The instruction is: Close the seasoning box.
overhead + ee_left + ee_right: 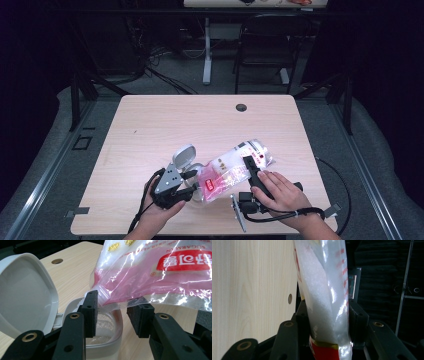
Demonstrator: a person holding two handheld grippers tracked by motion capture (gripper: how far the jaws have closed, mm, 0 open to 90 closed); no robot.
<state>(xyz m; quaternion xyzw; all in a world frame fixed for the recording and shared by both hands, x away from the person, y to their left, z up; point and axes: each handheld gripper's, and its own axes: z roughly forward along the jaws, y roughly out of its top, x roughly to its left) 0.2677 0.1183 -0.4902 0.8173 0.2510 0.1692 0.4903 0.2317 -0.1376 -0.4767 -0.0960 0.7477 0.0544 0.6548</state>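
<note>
right gripper view, right claw point(325, 320) clamped on sugar bag point(324, 290), left claw point(117, 315) agape beneath it

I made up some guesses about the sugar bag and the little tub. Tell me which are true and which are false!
1. The right hand-held gripper squeezes the bag. True.
2. The tub has its lid shut. False: the lid is flipped open and stands up behind the tub.
3. The bag's low end hangs over the tub's opening. True.
4. The left hand-held gripper clamps the bag. False: its jaws stand on either side of the tub's rim, with the bag's tip just above them.
5. The bag is blue. False: it is clear with pink and red print, with white grains inside.
6. The table is light wood. True.
</note>
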